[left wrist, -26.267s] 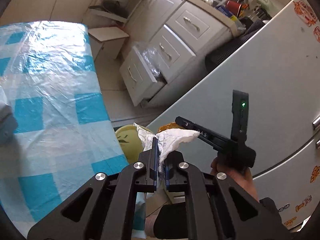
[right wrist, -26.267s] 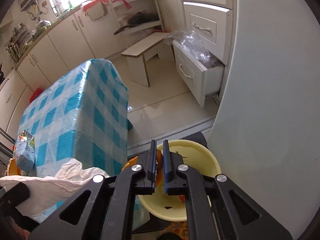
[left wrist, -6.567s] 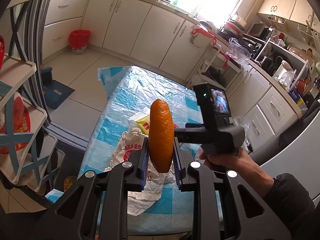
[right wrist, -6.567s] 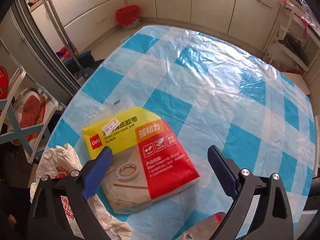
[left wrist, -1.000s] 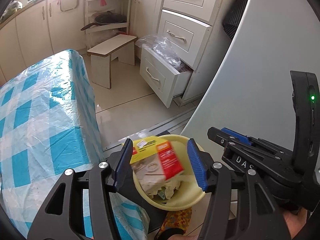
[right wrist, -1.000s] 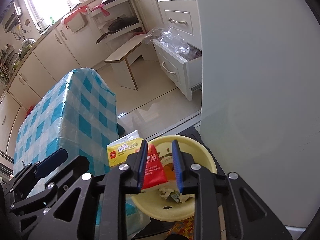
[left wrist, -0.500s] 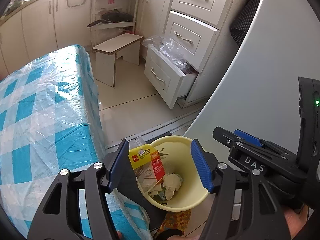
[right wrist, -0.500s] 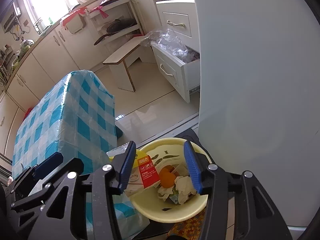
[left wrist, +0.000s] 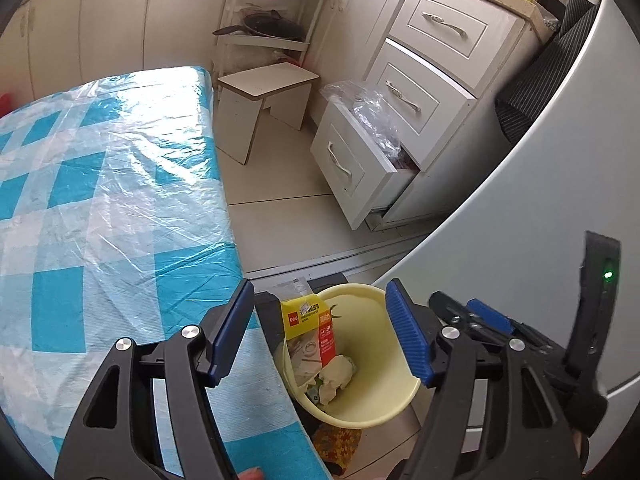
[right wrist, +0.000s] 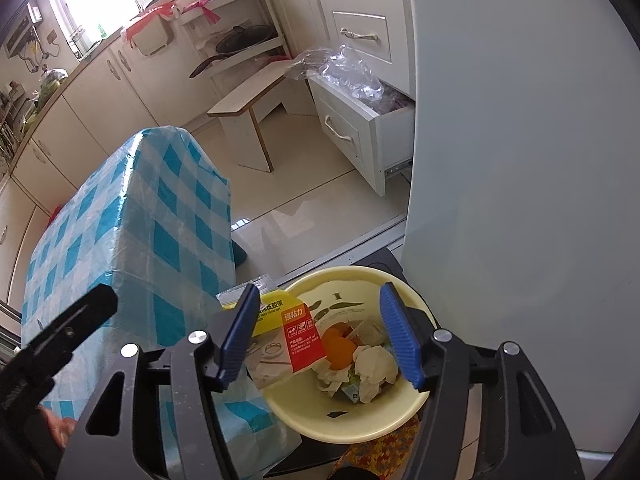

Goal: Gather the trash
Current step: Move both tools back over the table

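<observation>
Both tongs, left tongs [left wrist: 320,332] and right tongs [right wrist: 318,332], have just been opening and hang empty above the pale yellow plastic bin [right wrist: 384,424]; the yellow-red tape packet [right wrist: 288,340] leans inside below them. Table [left wrist: 100,200] looks bare, so probably nearly done.

One yellow bin [right wrist: 384,426], one tape packet [right wrist: 294,338], one orange [right wrist: 338,346], one stool [left wrist: 266,90]

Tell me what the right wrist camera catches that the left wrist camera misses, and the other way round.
Only the right wrist view shows the orange peel among the rubbish, and the bright window over the counter.

Only the left wrist view shows the striped cloth draped by the fridge, and a green light on the other tool.

Both show the yellow bin holding the tape packet and crumpled tissue, the checked tablecloth, the wooden stool, the open drawer, and an open, empty claw: right claw, left claw.
</observation>
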Available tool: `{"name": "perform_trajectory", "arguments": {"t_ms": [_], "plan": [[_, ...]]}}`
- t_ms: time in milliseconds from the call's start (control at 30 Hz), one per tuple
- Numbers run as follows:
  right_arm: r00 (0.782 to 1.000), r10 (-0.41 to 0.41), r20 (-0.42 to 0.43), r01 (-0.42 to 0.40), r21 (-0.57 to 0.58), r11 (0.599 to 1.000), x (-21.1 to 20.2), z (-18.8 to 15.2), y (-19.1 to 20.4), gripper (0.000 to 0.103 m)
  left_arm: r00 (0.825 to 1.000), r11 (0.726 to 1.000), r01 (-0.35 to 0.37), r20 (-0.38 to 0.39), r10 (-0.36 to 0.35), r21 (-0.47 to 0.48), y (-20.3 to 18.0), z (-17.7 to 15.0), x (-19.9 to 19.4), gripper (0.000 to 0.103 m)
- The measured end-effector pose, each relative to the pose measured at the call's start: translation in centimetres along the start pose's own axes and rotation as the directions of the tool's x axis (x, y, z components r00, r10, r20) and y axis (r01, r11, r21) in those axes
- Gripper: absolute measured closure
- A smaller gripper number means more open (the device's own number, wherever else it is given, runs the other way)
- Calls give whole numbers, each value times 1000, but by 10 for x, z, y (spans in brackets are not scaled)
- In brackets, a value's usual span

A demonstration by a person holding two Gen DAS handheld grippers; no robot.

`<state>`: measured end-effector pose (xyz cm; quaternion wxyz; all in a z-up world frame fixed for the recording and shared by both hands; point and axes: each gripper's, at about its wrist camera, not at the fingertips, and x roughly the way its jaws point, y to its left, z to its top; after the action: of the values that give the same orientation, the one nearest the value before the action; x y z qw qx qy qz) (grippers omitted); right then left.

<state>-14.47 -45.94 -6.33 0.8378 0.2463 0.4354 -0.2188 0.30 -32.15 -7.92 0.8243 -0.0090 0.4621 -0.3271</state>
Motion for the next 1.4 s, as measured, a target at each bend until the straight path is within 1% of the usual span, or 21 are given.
{"name": "perform_trajectory", "arguments": {"t_ms": [100, 200, 300, 400, 433, 467, 500, 533, 600, 700, 800, 867, 967, 1067, 1167, 1300, 1400], "plan": [[994, -24, -104, 20, -40, 999, 43, -8, 18, 41, 1000, 1000, 0, -5, 0, -30, 8, -1, -2, 37], [978, -61, -198, 48, -68, 997, 94, -25, 33, 41, 1000, 1000, -2, -7, 1, -26, 12, -4, -8, 37], [952, -80, -296, 62, -71, 996, 140, -43, 39, 41, 1000, 1000, -6, -12, 6, -28, 18, -8, -13, 36], [918, -140, -372, 119, -80, 990, 173, -57, 34, 41, 1000, 999, -13, -17, 12, -30, 25, -11, -15, 36], [905, -155, -397, 144, -58, 988, 181, -62, 26, 41, 1000, 999, -12, -19, 12, -35, 27, -12, -16, 36], [896, -150, -418, 159, -14, 987, 185, -64, 16, 41, 1000, 999, -11, -19, 10, -39, 29, -12, -16, 36], [891, -136, -432, 170, 42, 985, 187, -66, 4, 41, 1000, 999, -9, -18, 8, -42, 31, -13, -16, 36], [890, -141, -433, 194, 81, 978, 186, -66, -7, 41, 1000, 999, -8, -17, 8, -44, 31, -13, -16, 36], [898, -147, -414, 210, 112, 971, 181, -63, -15, 41, 1000, 999, -7, -19, 6, -43, 30, -13, -15, 36], [920, -129, -371, 187, 126, 974, 168, -55, -12, 41, 1000, 1000, -9, -14, 8, -20, 26, -14, -17, 36], [954, -90, -287, 139, 156, 978, 145, -38, -4, 41, 1000, 1000, -13, -2, 13, -9, 23, -15, -25, 36], [975, -66, -213, 103, 166, 981, 121, -27, 2, 41, 1000, 1000, -19, 8, 19, -3, 24, -16, -33, 35], [994, -36, -100, 53, 166, 985, 79, -7, 10, 37, 999, 999, -36, 17, 36, 0, 28, -21, -47, 33], [1000, -21, 5, 20, 134, 991, 34, 8, 20, 30, 998, 999, -52, 32, 52, 3, 36, -26, -64, 33], [995, 0, 98, -9, 86, 996, -5, 14, 30, 26, 995, 997, -79, 53, 79, 15, 46, -31, -84, 32], [983, 46, 177, -45, -13, 999, -43, 12, 53, 24, 988, 992, -125, 89, 123, 15, 67, -37, -119, 31], [974, 86, 209, -69, -85, 994, -54, 4, 72, 22, 980, 986, -167, 112, 165, 4, 86, -44, -144, 30]]}}
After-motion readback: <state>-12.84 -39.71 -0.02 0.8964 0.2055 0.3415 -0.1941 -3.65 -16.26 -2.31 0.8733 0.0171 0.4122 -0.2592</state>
